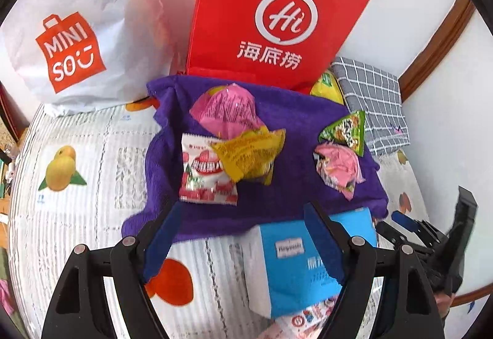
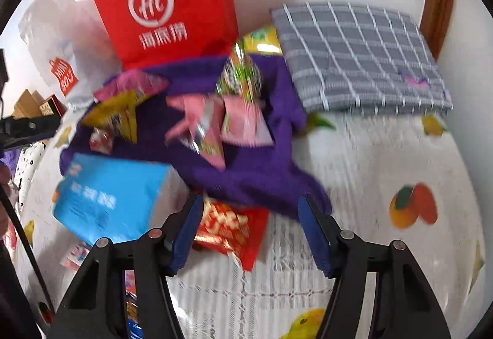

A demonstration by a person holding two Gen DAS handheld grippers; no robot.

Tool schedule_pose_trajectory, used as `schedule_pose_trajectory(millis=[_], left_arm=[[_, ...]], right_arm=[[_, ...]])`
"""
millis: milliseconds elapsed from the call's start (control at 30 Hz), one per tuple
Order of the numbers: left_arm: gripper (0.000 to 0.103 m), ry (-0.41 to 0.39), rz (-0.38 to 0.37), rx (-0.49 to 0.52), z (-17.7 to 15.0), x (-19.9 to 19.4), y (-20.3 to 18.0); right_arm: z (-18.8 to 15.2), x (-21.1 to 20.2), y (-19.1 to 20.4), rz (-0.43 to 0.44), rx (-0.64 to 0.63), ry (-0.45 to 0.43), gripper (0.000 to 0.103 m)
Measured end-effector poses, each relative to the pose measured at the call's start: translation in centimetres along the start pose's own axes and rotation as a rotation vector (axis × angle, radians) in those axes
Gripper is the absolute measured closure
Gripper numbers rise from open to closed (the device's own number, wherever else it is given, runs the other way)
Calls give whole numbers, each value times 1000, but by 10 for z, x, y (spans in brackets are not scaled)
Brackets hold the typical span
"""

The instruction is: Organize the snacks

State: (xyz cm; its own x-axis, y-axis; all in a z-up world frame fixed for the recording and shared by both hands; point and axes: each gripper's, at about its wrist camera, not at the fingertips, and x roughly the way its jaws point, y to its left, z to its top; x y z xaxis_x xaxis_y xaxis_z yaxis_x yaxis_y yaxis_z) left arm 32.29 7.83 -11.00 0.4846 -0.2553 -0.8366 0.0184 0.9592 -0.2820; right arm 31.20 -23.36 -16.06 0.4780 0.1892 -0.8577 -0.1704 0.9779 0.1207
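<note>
Right wrist view: red snack packet [image 2: 231, 228] lies between the right tool's [image 2: 251, 228] parted fingers.

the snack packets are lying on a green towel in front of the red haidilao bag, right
Not quite: the towel is purple, not green, as the left wrist view shows. The snack packets do lie on it in front of the red Haidilao bag.
</note>
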Motion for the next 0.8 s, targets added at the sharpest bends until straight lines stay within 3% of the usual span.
schedule_pose_trajectory(millis=[367, 400, 500, 667, 800], left_arm=[[23, -6, 25, 26, -21, -22, 10], [23, -7, 25, 24, -23, -24, 12], [23, -10, 19, 17, -27, -28, 14], [23, -13, 2, 22, -34, -34, 11], [23, -11, -14, 33, -44, -39, 5]], right_arm=[[-5, 27, 9, 60, 36, 47, 37], [-7, 29, 9, 64, 39, 58, 40], [-11, 24, 7, 99, 57, 59, 66], [-26, 4, -2, 81, 67, 44, 68], [-47, -16, -6, 127, 59, 63, 67]])
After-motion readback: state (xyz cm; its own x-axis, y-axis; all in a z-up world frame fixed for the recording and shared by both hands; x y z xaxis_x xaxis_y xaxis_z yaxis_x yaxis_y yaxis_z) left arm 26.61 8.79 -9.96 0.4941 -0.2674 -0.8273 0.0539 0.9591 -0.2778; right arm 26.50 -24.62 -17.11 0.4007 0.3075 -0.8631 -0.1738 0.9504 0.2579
